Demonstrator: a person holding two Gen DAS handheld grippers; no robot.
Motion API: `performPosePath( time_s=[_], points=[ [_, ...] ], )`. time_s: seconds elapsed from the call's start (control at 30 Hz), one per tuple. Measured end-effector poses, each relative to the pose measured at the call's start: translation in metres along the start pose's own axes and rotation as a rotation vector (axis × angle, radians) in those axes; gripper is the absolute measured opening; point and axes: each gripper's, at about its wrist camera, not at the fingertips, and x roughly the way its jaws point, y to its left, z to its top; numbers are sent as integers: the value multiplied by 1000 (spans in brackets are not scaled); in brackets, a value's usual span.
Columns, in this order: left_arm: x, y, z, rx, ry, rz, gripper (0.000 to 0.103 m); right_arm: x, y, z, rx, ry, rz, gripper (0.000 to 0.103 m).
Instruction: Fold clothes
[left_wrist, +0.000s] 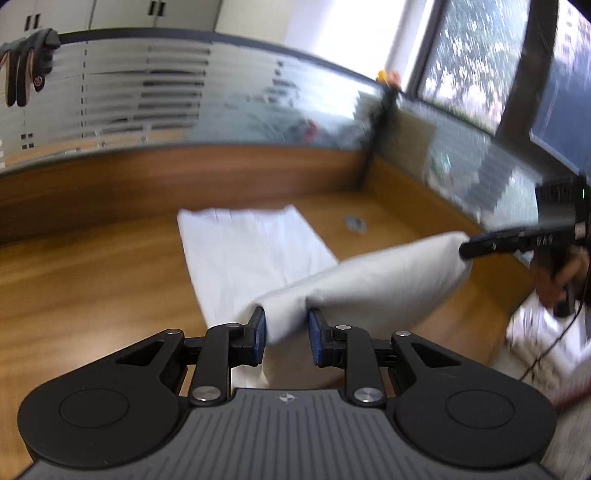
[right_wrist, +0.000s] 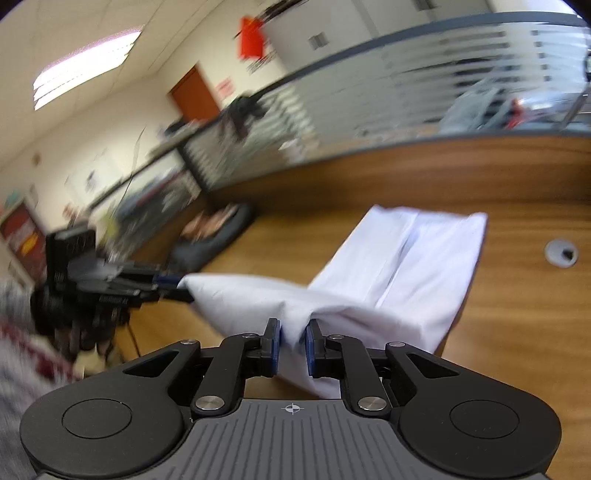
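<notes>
Desk (left_wrist: 92, 266) is wood, with a raised wood lip and a frosted striped glass partition (left_wrist: 140, 96) along the far edge. A second partition meets it at the far right corner, closing that side. Bare wood lies open left of the cloth (left_wrist: 251, 254) and between its far end and the lip. A cable grommet (right_wrist: 560, 252) sits well right of the cloth. A dark glove (left_wrist: 26, 70) hangs over the partition top, far left.

Cloth is white, long and flat on the desk at its far end, with lengthwise creases. The near end is lifted off the wood and stretched between both grippers, bulging like a tube.

Left gripper (left_wrist: 286, 334): pads clamped on the bunched near corner of the cloth. Right gripper (right_wrist: 293, 345): pads pinched on the other near corner. In each wrist view the opposite gripper grips from the side, with a hand (left_wrist: 561, 280) behind it. Frames are motion-blurred.
</notes>
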Motion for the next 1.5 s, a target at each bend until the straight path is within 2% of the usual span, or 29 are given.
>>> performPosePath(
  time_s=[0.1,0.23,0.5,0.63,0.77,0.93,1.07,1.17,1.27,1.33,1.5],
  points=[
    [23,20,34,-55,-30,-11,27,15,-22,29,69,-60,-36,18],
    [64,42,71,-105,-33,-15,27,39,-53,59,151,-108,-88,18],
    [160,81,116,-210,6,10,28,88,-134,94,296,-99,-166,19],
    [219,112,126,-270,53,37,28,119,-172,105,331,-58,-199,20],
    [273,140,122,-293,128,77,30,155,-205,107,343,2,-236,20],
    [310,158,108,-315,193,107,34,192,-231,98,341,61,-270,20],
    [320,163,105,-340,180,116,40,204,-241,88,334,71,-291,24],
    [305,163,107,-348,160,125,40,198,-240,89,349,67,-294,24],
    [276,160,108,-354,123,110,48,178,-228,93,332,44,-307,25],
    [253,157,104,-366,105,86,53,159,-218,94,315,21,-297,31],
    [208,145,71,-463,99,25,61,121,-187,80,296,34,-230,42]
  ],
)
